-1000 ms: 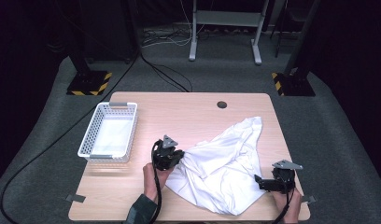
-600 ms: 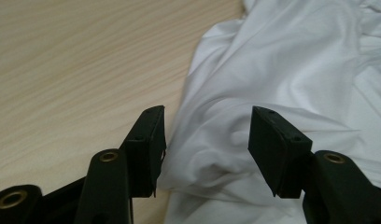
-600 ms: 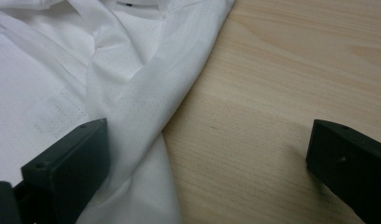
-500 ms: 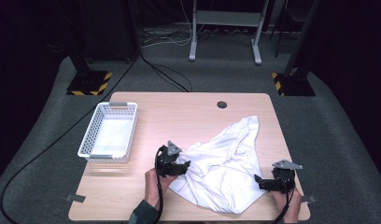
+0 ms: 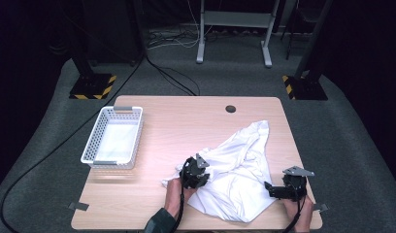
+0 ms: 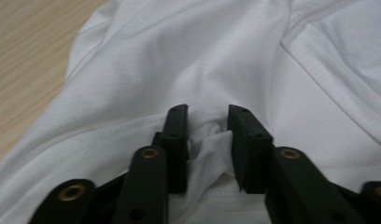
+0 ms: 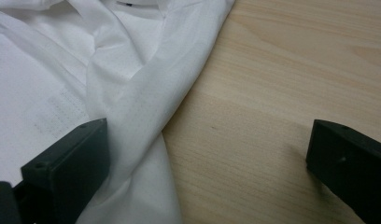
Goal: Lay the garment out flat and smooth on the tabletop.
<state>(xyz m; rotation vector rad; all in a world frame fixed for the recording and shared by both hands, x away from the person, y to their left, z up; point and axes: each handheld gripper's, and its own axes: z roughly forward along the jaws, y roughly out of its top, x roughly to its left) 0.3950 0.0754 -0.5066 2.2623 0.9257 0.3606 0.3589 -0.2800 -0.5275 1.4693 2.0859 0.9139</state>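
Note:
A crumpled white garment (image 5: 240, 162) lies on the right half of the wooden table (image 5: 186, 116). My left gripper (image 5: 202, 175) sits at the garment's left edge. In the left gripper view, that gripper (image 6: 206, 115) is shut on a bunched fold of the white cloth (image 6: 188, 60). My right gripper (image 5: 270, 187) rests at the garment's lower right edge near the table's front. It stands wide open (image 7: 207, 131), one jaw on the cloth's edge (image 7: 132, 93) and the other over bare wood (image 7: 282, 70).
A white mesh basket (image 5: 95, 141) stands on the left side of the table. A round cable hole (image 5: 230, 108) lies near the far edge. Tape tabs mark the front corners. Dark floor, stands and cables surround the table.
My left gripper has moved right and slightly toward the front, dragging the garment's left edge in over itself. The right gripper has stayed put.

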